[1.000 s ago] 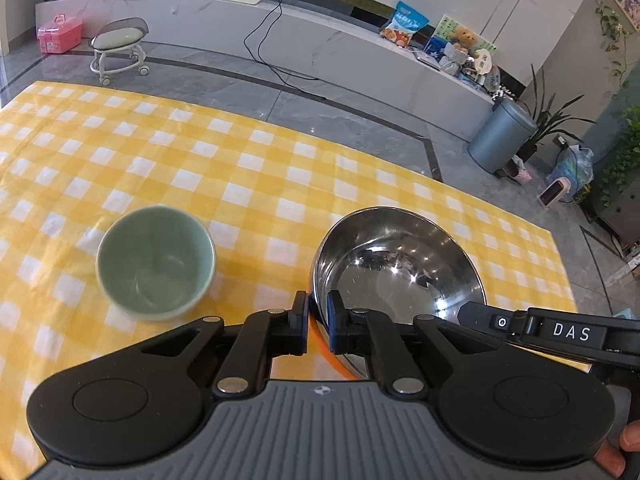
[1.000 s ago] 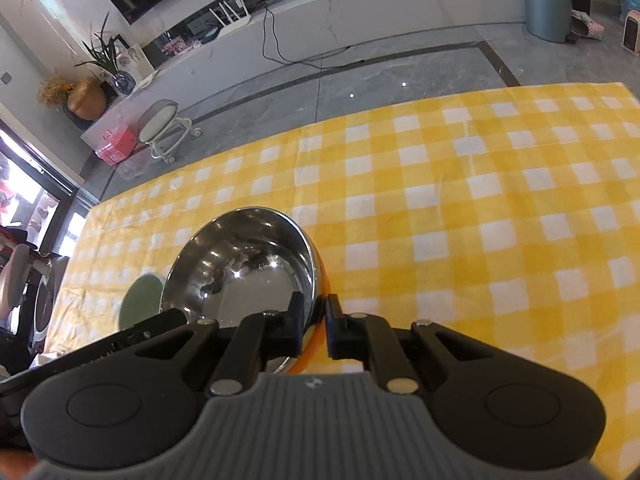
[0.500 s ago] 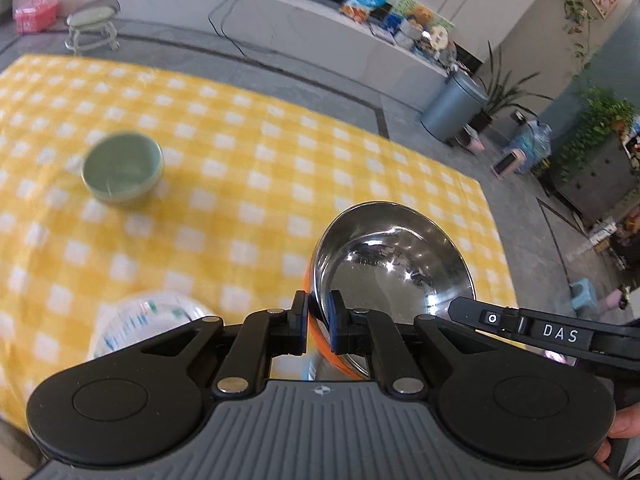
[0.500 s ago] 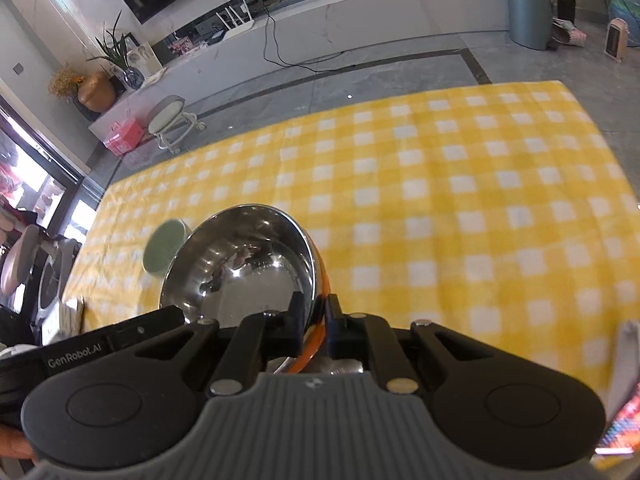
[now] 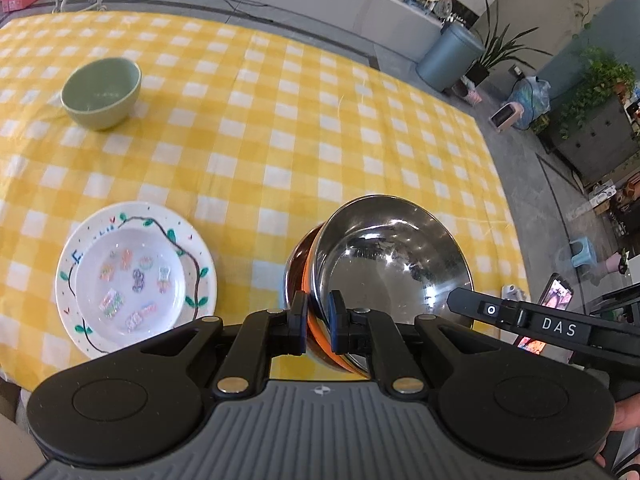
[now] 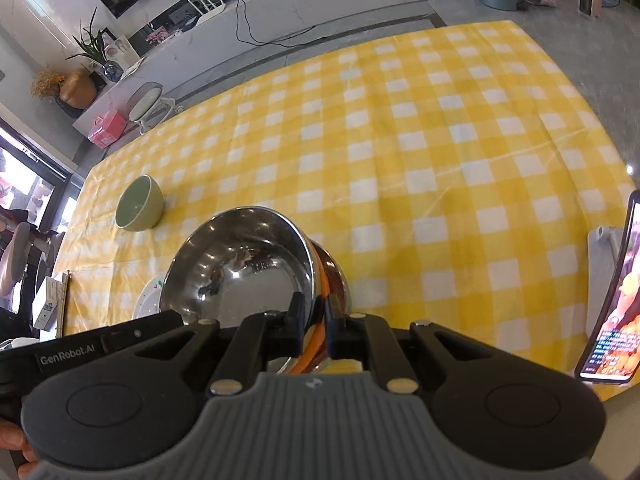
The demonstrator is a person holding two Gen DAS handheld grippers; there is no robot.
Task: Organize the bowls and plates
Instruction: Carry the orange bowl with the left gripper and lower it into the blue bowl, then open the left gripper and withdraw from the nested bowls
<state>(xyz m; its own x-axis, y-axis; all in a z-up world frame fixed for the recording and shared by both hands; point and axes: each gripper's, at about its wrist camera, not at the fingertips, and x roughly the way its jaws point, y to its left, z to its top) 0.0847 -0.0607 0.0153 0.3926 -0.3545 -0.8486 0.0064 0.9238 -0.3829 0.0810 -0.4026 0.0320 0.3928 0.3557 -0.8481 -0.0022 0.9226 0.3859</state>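
**Both tongs clamped on the rim of the stacked bowls**

Left wrist view: your left tongs (image 5: 318, 322) were clenched on the near rim of the shiny stainless-steel bowl (image 5: 390, 264), which sat nested with an orange band and a darker metal bowl (image 5: 298, 266) under it. The stack was tilted and hung over the near right part of the desk with the yellow-and-white checked cloth (image 5: 280, 120). To its left, apart from it, a round white plate painted with green leaves and small coloured figures (image 5: 136, 282) lay flat on the cloth. A pale green ceramic bowl (image 5: 102, 92) stood upright well beyond the plate. Your right tongs' black body reached in from the right.

Right wrist view: your right tongs (image 6: 314, 322) were likewise clenched on the steel bowl's (image 6: 240, 268) rim, on the opposite side. The green bowl (image 6: 140, 204) stood far left; the white plate's (image 6: 148, 294) edge showed behind the steel bowl. A phone with a lit screen (image 6: 614, 308) leaned at the right edge.
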